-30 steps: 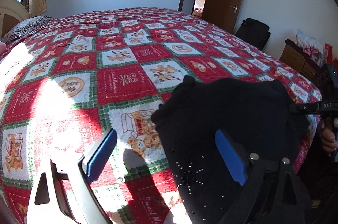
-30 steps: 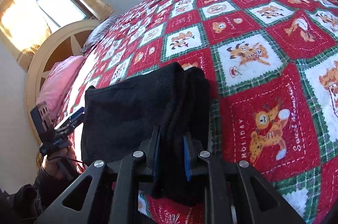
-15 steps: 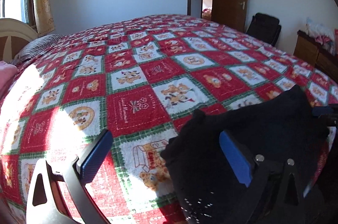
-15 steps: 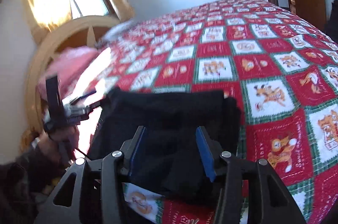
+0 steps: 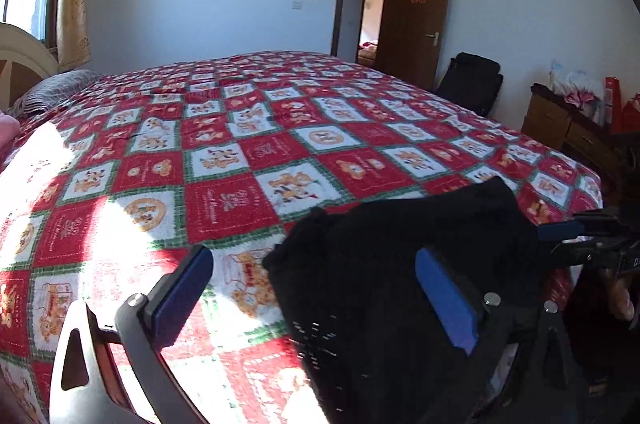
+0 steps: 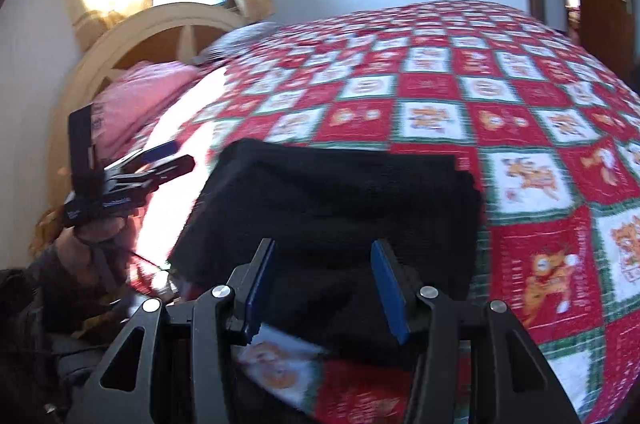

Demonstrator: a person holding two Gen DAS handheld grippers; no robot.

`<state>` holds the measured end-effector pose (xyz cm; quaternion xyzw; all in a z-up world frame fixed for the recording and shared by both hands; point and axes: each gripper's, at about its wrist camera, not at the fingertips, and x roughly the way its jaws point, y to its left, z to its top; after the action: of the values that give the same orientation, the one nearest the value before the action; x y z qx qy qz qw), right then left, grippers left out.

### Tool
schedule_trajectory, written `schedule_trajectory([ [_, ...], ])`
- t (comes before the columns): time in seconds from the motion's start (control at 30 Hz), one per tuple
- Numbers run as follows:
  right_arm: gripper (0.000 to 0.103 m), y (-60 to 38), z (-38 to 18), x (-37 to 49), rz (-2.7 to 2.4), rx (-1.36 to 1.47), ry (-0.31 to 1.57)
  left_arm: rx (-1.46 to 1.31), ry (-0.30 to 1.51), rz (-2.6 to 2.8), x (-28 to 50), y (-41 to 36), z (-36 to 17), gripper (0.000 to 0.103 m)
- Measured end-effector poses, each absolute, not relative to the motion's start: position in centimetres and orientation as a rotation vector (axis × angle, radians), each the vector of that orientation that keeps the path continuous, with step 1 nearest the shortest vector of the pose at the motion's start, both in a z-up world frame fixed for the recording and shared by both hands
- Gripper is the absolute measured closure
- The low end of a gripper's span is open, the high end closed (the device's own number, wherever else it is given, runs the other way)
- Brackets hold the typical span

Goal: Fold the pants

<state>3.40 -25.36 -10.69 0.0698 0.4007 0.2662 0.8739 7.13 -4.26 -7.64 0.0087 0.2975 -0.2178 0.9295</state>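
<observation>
At the near edge of the bed, the right hand-held gripper (image 6: 324,288) sits with its blue pads apart over the folded black pants (image 6: 332,208). Its jaws have just been opening, and nothing's pinched between them now. The left hand-held gripper (image 5: 316,296) is spread as wide as it goes, one pad over the quilt (image 5: 224,184), the other over the pants, gripping nothing. Looks like the let-go step, so best to lift both straight off without snagging a layer and dragging the stack crooked. The pants are a soft, thick, matte knit in a squarish bundle with little shiny studs near the front. Beyond is a red, white and green checked quilt, flat and fuzzy-looking.
</observation>
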Motion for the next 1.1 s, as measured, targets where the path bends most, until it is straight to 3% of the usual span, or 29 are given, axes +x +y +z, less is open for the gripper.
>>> schedule_trajectory([
  [0.23,0.05,-24.1,-15.2,3.4,0.526,0.055,0.993,0.09,0.729,-0.47,7.3,-6.7,-13.5,0.0],
  [0.43,0.05,-24.8,-13.9,3.3,0.559,0.085,0.956,0.035,0.709,-0.443,6.6,-5.4,-11.6,0.0],
  [0.63,0.049,-28.9,-10.4,3.5,0.48,0.233,0.794,0.032,0.668,-0.364,7.3,-3.8,-10.4,0.0],
  [0.87,0.047,-33.0,-12.9,7.0,0.317,0.404,0.873,-0.02,0.744,-0.371,8.5,-3.8,-12.5,0.0],
  [1.1,0.047,-32.7,-15.4,9.3,0.286,0.394,0.907,-0.014,0.74,-0.382,8.9,-4.2,-12.9,0.0],
])
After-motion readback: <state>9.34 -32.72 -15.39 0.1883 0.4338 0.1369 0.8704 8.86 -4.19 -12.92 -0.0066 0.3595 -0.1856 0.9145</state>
